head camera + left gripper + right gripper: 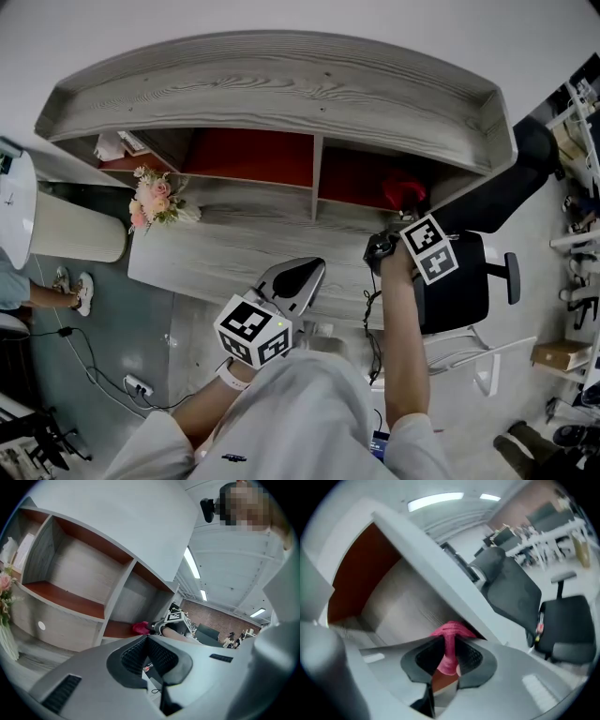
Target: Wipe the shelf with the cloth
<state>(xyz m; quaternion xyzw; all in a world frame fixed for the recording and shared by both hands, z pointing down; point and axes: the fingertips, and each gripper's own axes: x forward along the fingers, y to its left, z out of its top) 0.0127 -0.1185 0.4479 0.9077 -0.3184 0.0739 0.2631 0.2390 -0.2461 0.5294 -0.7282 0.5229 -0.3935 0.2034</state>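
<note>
Pinching the pink cloth (452,630) between its jaws, the right gripper (449,641) sits inside the shelf's (281,103) right compartment, cloth bunched at the jaw tips. Nearer, the left gripper (146,639) hangs over the counter (216,253), jaws together, empty.

The right tongs (449,641) hide part of the cloth (451,629).

No text, label, brand or number can be read in any view.
</note>
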